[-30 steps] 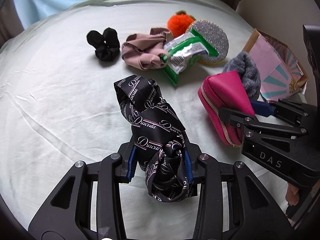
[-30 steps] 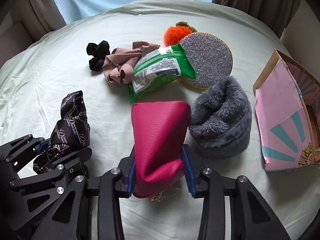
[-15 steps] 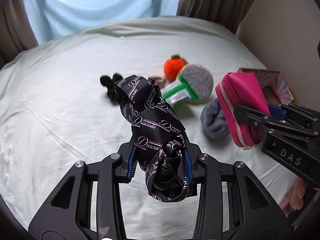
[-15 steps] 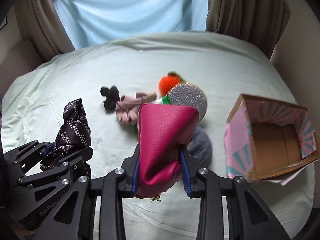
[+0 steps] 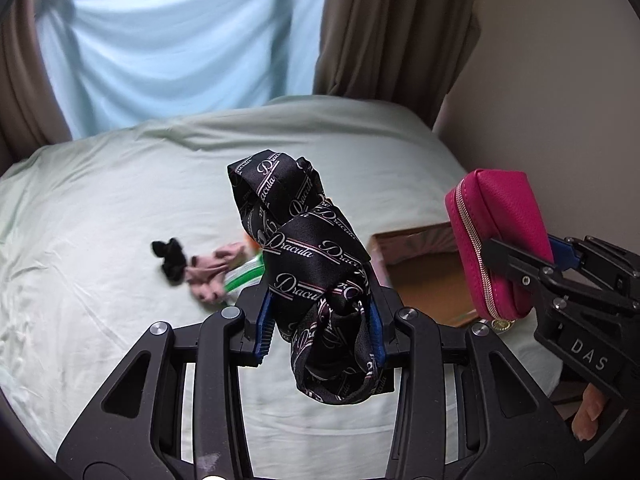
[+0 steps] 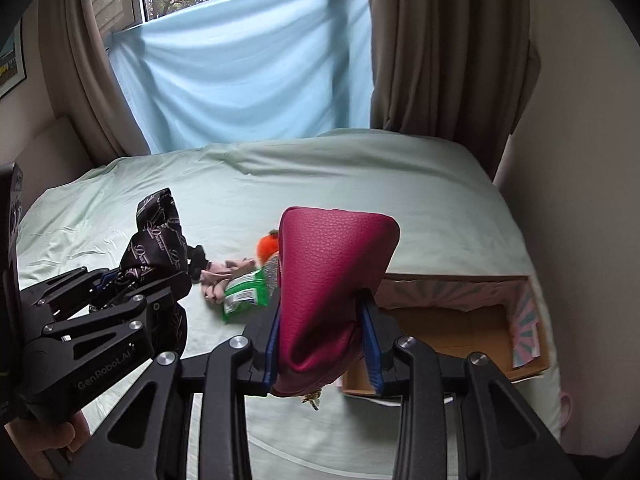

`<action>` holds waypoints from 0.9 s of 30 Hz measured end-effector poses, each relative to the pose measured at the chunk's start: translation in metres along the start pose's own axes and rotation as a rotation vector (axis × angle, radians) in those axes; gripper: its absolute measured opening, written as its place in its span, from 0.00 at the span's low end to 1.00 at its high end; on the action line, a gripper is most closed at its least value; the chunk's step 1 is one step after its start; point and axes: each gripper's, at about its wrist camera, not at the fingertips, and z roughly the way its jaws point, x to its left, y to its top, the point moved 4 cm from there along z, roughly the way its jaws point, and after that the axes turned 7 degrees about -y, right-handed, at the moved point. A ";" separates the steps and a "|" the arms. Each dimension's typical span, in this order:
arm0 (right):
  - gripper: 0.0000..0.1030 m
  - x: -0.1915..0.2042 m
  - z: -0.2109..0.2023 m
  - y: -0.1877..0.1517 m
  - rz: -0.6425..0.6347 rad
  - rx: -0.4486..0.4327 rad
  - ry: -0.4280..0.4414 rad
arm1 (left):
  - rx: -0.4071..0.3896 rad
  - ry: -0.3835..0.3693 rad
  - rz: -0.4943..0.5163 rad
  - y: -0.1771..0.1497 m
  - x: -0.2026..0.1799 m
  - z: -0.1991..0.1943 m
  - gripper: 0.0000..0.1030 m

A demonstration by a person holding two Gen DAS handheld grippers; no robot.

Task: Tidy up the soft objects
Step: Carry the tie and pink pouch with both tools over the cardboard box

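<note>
Carrying two soft items to the box

Scarf and pouch are both in the air above the bed (image 6: 400, 184). The left gripper (image 5: 320, 320) has its fingers (image 5: 264, 320) clamped on a black printed scarf (image 5: 304, 248), which is bunched between the blue pads and hangs loose below them. The right gripper (image 6: 322, 344) has its fingers (image 6: 370, 344) pressed tight on the lower end of a pink zip pouch (image 6: 332, 280), which stands upright above them. An open cardboard box (image 6: 448, 328) with a pink patterned wall lies on the bed near the right edge, just behind and beside the pouch in the right wrist view.

The step in hand seems to be the transport of both items to this box. To do it well, the person should keep both grips firm until each item is over the opening, because the scarf is slippery cloth and its free tail can catch on the box wall. It is better to lower one item at a time, the pouch first since it is nearer, so that the two grippers do not collide.

On the sheet remain a black scrunchie (image 5: 170, 258), a beige cloth piece (image 5: 212, 276), a green packet (image 6: 244, 292) and an orange pompom (image 6: 267, 246).
</note>
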 end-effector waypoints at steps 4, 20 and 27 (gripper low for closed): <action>0.31 -0.051 -0.011 0.006 0.016 0.009 -0.002 | 0.005 -0.021 -0.012 0.016 -0.053 0.020 0.33; 0.31 -0.215 0.071 -0.009 0.062 0.216 -0.042 | 0.261 -0.075 -0.037 0.014 -0.188 0.184 0.33; 0.31 -0.237 0.138 -0.031 0.109 0.366 -0.017 | 0.412 -0.058 -0.079 -0.013 -0.190 0.252 0.33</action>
